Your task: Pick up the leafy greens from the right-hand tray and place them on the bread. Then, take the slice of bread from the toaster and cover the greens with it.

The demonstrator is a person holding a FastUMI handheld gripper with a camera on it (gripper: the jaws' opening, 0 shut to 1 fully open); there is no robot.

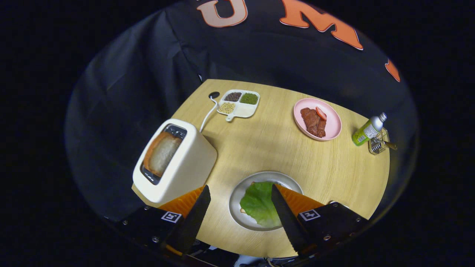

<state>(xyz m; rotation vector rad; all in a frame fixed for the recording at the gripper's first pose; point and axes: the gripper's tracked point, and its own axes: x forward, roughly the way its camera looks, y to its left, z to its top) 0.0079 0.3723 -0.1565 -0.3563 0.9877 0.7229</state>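
- Our gripper (pixel 240 193) hung spread wide, grasping nothing.
- Between its fingers lay the leafy greens (pixel 258 203) on bread, on a grey plate (pixel 237 193).
- At ten o'clock, the toaster (pixel 174 161) held a bread slice (pixel 162 154).
- Beyond, at one o'clock, we saw a pink plate (pixel 332 122).

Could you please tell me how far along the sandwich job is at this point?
Done: the lettuce leaf already lies on the bread on the grey plate. In hand: nothing; the hand-held gripper is open and empty above that plate. Left: the bread slice still sits in the toaster and has to be lifted out and laid over the lettuce.
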